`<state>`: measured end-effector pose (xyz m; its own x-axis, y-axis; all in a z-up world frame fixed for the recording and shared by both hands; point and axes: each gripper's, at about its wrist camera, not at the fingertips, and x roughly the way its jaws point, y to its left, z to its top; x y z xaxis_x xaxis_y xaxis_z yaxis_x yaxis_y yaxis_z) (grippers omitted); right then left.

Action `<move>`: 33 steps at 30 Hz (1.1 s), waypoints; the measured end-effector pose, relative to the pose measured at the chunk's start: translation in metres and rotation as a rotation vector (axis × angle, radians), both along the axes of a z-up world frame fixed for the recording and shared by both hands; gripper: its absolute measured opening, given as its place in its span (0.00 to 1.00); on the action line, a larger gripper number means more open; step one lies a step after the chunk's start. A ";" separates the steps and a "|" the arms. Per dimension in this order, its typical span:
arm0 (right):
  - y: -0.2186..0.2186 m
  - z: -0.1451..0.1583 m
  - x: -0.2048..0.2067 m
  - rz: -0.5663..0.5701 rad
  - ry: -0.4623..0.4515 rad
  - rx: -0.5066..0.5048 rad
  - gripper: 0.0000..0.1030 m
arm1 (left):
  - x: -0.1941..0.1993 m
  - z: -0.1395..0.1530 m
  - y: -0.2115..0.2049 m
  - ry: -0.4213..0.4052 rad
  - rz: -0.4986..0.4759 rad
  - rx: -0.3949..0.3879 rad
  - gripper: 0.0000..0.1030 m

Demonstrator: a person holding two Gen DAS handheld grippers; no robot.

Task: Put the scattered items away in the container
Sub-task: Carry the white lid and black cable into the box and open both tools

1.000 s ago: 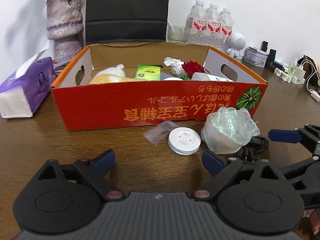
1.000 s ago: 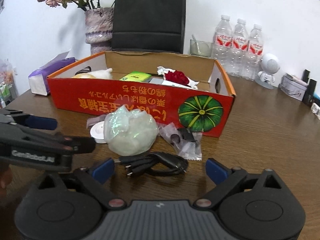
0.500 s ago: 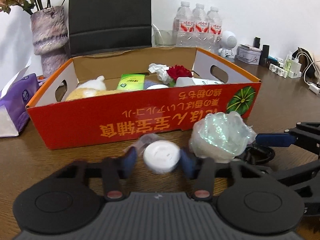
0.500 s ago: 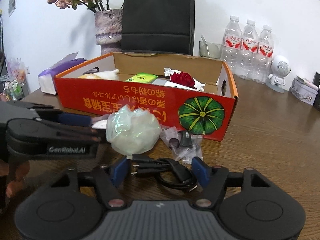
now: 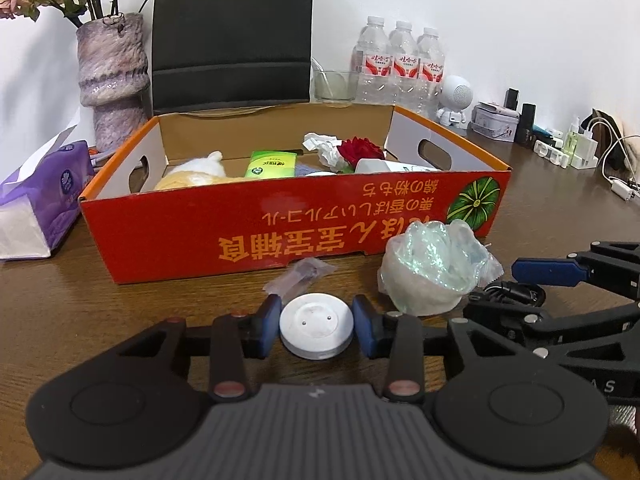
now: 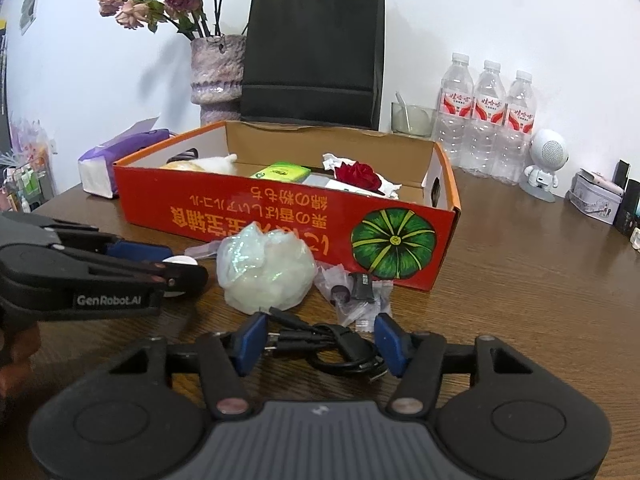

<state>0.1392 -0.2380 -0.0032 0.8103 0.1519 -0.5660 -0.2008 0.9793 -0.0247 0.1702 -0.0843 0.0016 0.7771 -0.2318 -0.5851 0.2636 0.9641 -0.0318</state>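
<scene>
The red cardboard box [image 5: 280, 224] stands on the wooden table and holds several items; it also shows in the right wrist view [image 6: 280, 216]. My left gripper [image 5: 316, 326] is shut on a white round disc [image 5: 316, 330], held just above the table in front of the box. My right gripper [image 6: 320, 340] has its blue pads closed around a coiled black cable [image 6: 332, 346] on the table. A crumpled clear plastic bag [image 5: 432, 272] lies between the grippers, also in the right wrist view [image 6: 266, 270]. A small clear packet with black parts [image 6: 356, 292] lies by the box.
A small clear wrapper [image 5: 300, 276] lies before the box. A purple tissue pack [image 5: 32, 204], a vase [image 5: 112, 80], a black bag [image 6: 312, 52], three water bottles [image 6: 486, 116], a white robot figure [image 6: 546, 164] and chargers [image 5: 576, 148] stand around the box.
Both grippers moved forward and closed: the left onto the white disc, the right around the black cable. Both were wide open a second ago.
</scene>
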 end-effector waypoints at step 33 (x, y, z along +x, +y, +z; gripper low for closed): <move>0.007 0.100 0.043 -0.064 -0.213 0.076 0.55 | 0.025 0.095 0.027 -0.236 0.112 -0.118 0.39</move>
